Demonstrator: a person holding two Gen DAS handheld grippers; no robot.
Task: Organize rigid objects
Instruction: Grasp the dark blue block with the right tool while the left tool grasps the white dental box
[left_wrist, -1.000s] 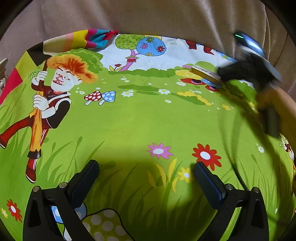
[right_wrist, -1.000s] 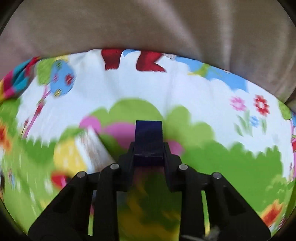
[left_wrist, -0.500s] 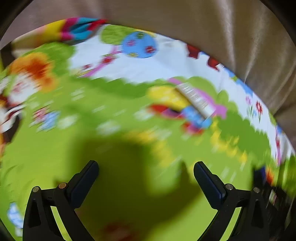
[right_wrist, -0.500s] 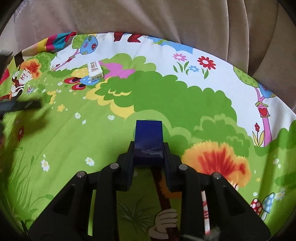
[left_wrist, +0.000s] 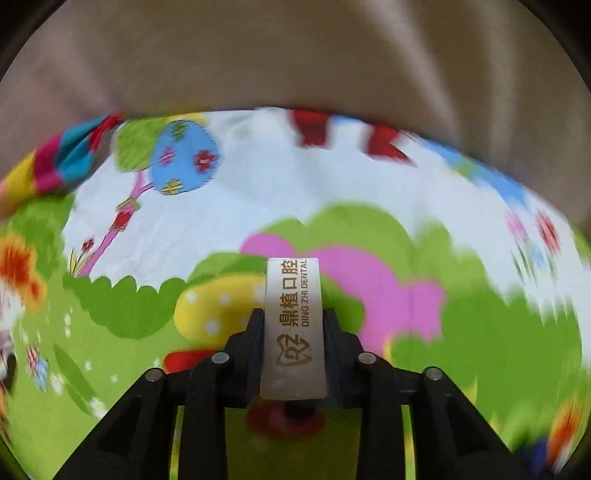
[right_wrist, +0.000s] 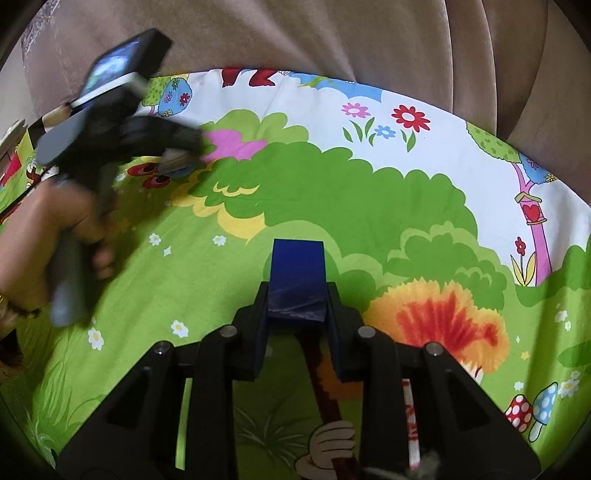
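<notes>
Bright cartoon-printed cloth (right_wrist: 332, 206) spread over the desk, beige curtain (right_wrist: 332, 33) hanging behind its far edge. Left claw (left_wrist: 293, 332) closing on a pale box (left_wrist: 293, 325) printed "DING ZHI DENTAL", pads pressing both long sides, box pointing away over the cloth's pink patch. Right claw (right_wrist: 297, 295) pressed together on a dark blue block (right_wrist: 297, 280), held above the green bush print, just beside the orange-haired figure. Seen from the right wrist: left hand (right_wrist: 40, 236) gripping its tool's handle at the cloth's left side, well apart from the blue block.
</notes>
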